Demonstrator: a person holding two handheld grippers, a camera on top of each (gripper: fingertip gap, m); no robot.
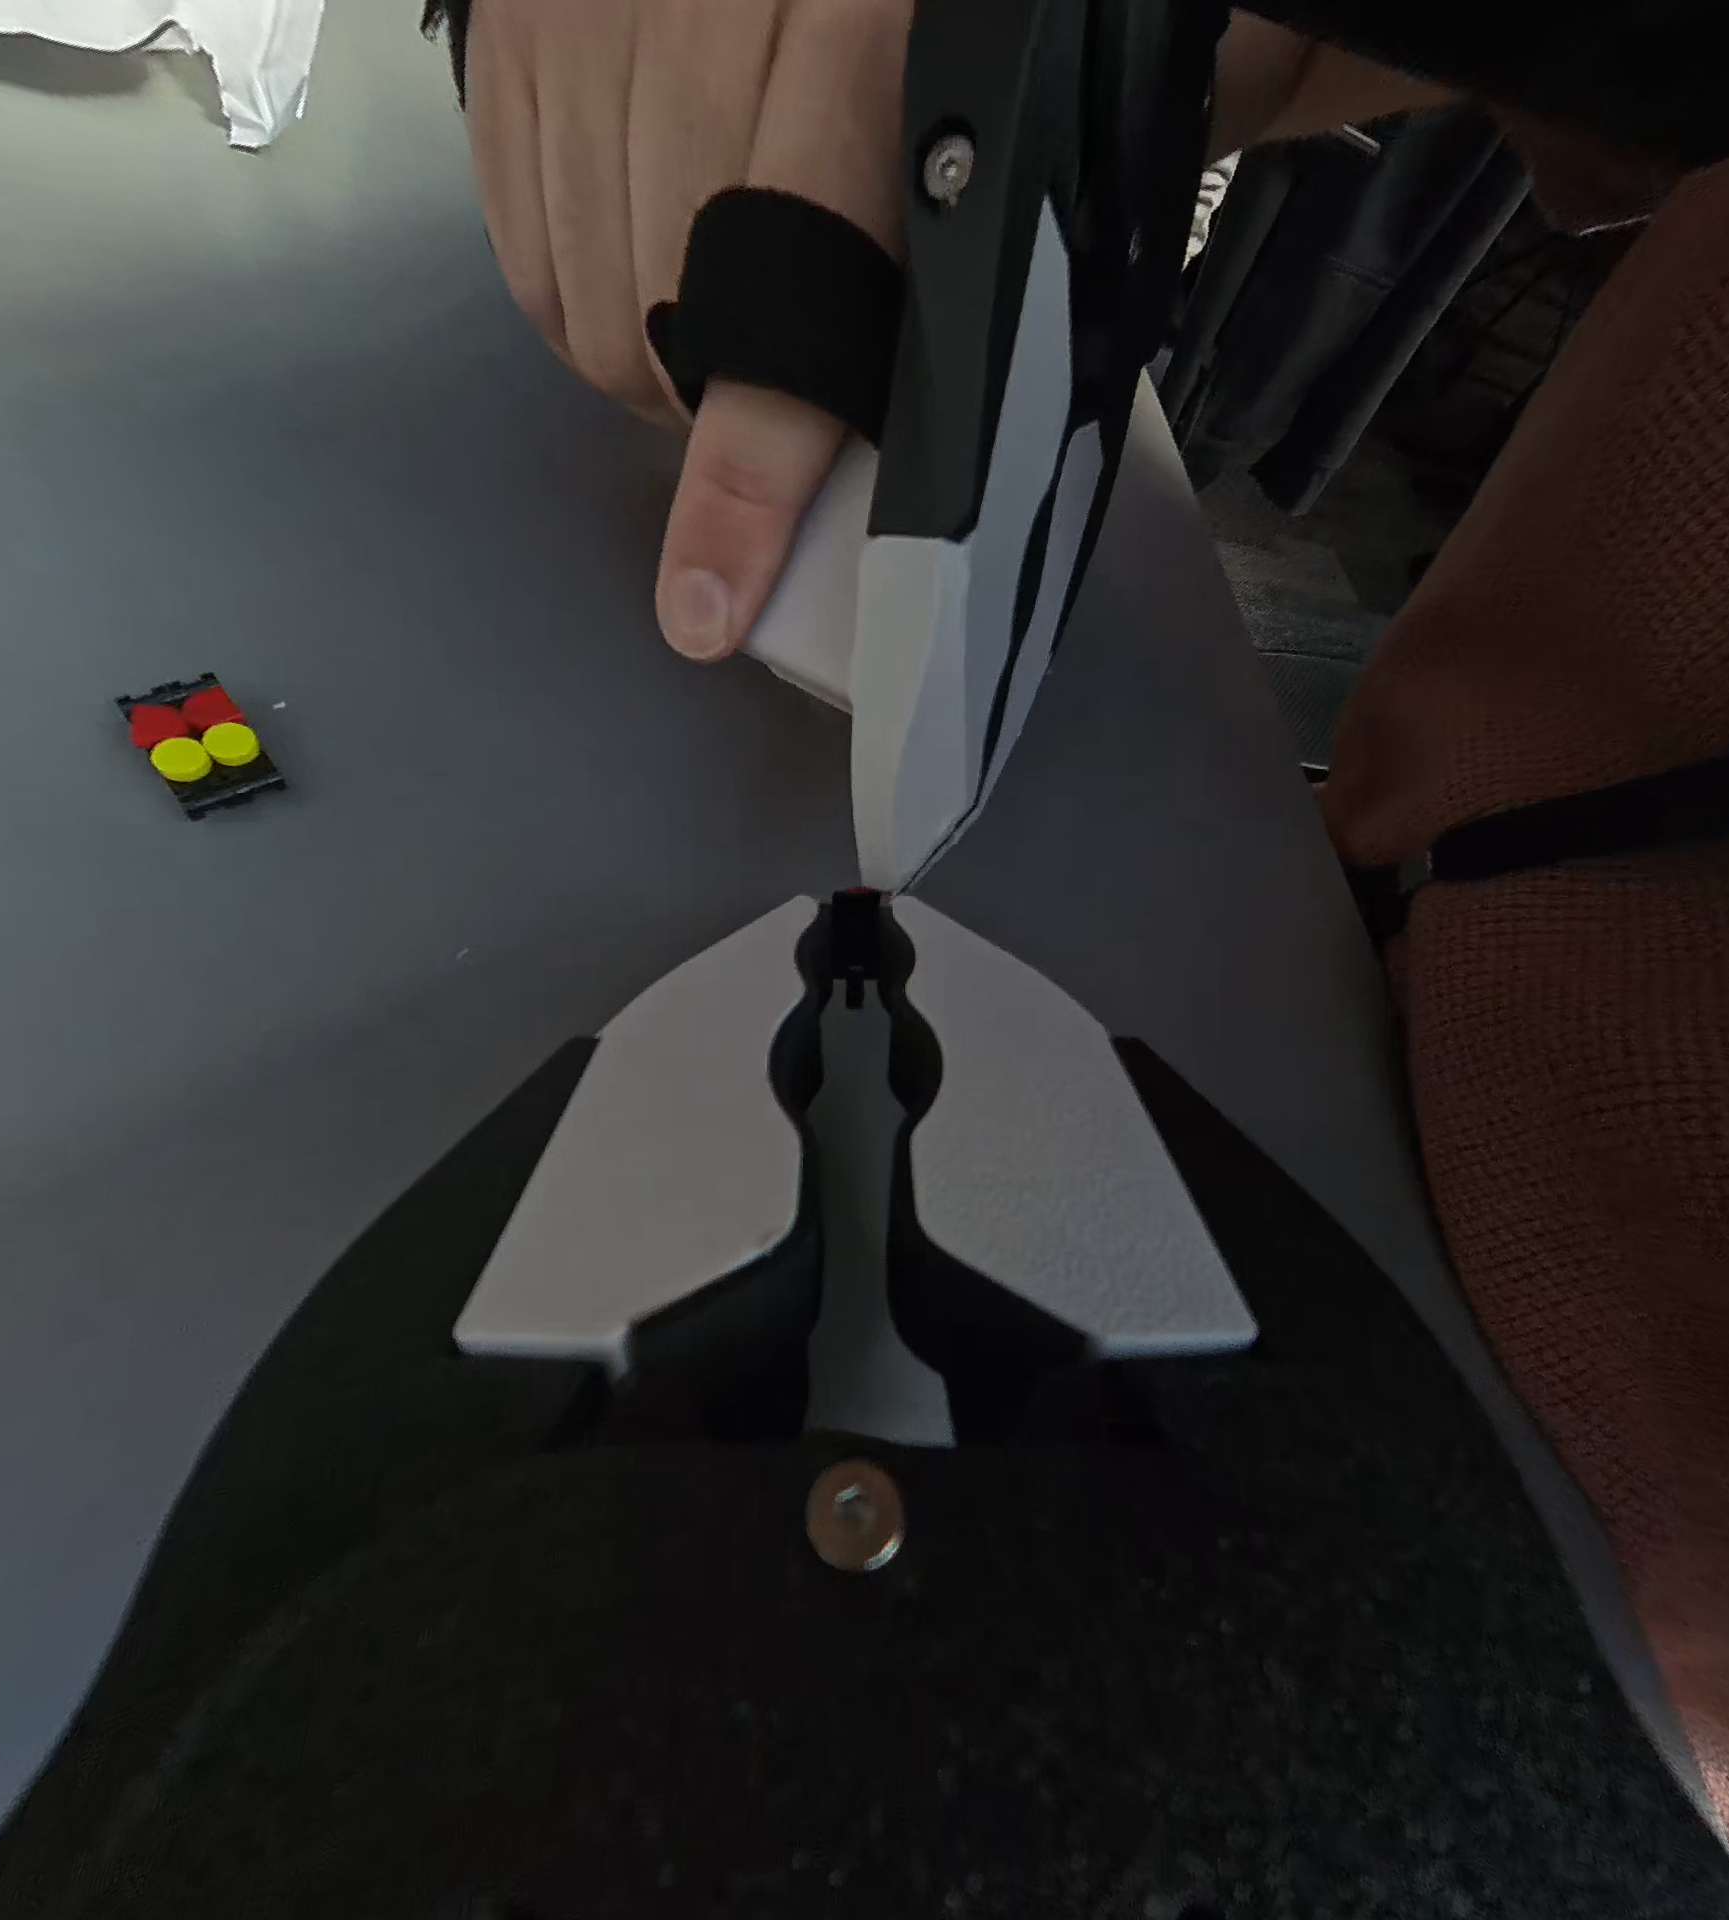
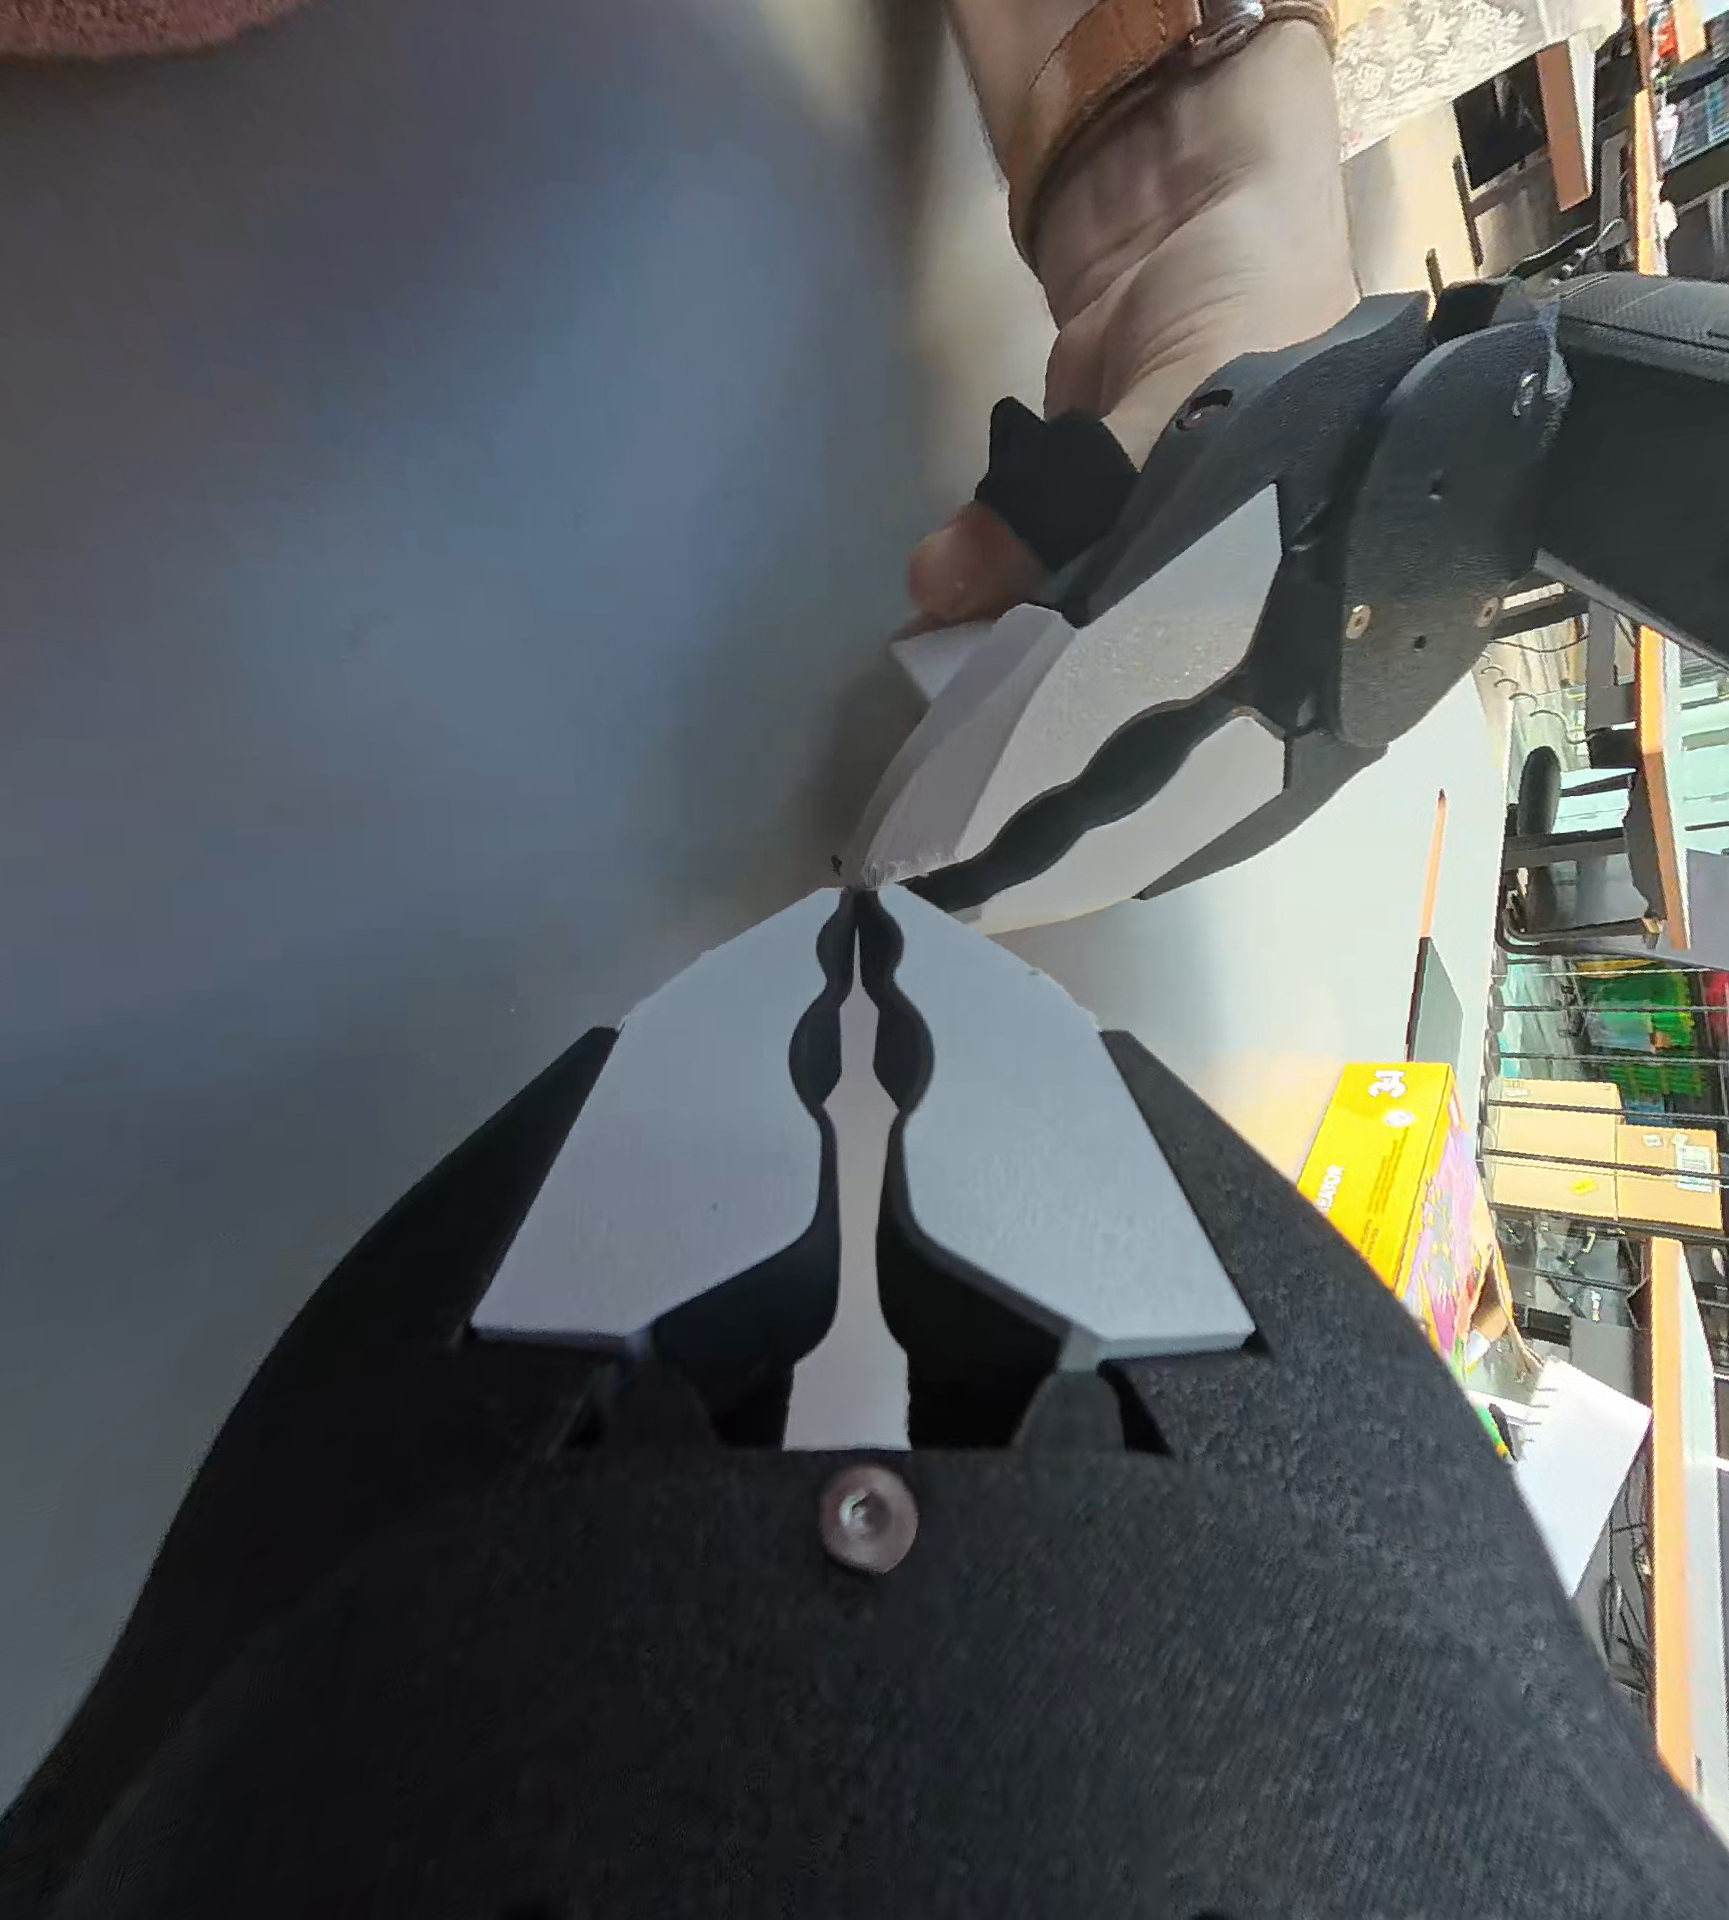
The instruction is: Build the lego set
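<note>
Left hand-held gripper (image 1: 855, 920): clenched on a small black piece (image 1: 852, 940) topped with red, pinched at the very fingertips.
Right hand-held gripper (image 2: 855, 902): fingertips pressed together; whether anything sits between them cannot be told.
Key relation: right fingertips meet the left fingertips tip to tip, coming in from the far side and pointing back at the black piece; the two long axes run roughly opposed.
Sub-assembly (image 1: 205, 743): black plate carrying two red and two yellow round tiles, lying flat on the grey bench (image 1: 424, 935), well apart to the left.
Judged step: seating a part onto the held piece.
</note>
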